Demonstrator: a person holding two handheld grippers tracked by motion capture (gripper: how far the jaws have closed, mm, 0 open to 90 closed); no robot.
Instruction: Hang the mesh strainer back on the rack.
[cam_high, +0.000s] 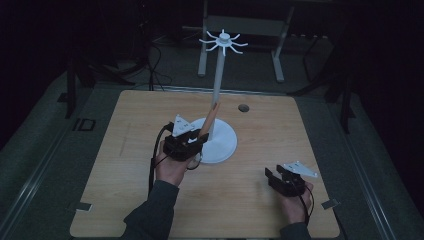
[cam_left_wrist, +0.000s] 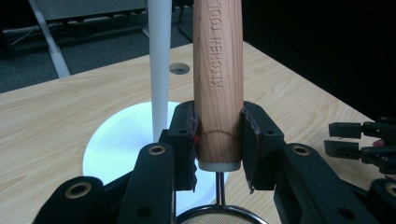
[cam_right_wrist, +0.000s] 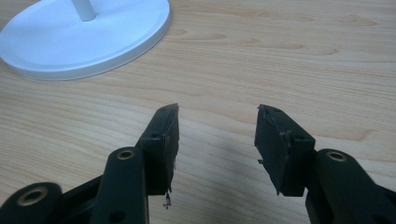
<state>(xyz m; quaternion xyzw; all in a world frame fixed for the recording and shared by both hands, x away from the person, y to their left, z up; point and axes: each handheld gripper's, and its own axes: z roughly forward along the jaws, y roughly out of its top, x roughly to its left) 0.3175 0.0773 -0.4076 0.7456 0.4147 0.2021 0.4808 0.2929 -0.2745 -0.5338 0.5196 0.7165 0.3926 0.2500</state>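
A dark room surrounds the light wooden worktop (cam_high: 125, 200). On it stands a white stand (cam_high: 220, 145) with a tall pole and hooked top. The left gripper (cam_left_wrist: 218, 140) is clenched on the wooden handle (cam_left_wrist: 218, 70) of a strainer, held upright just beside the pole. The right gripper (cam_right_wrist: 217, 140), jaws apart and empty, rests well apart.

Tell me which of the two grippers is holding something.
The left gripper: shut on the wooden handle beside the white stand. The right gripper is open over bare table.
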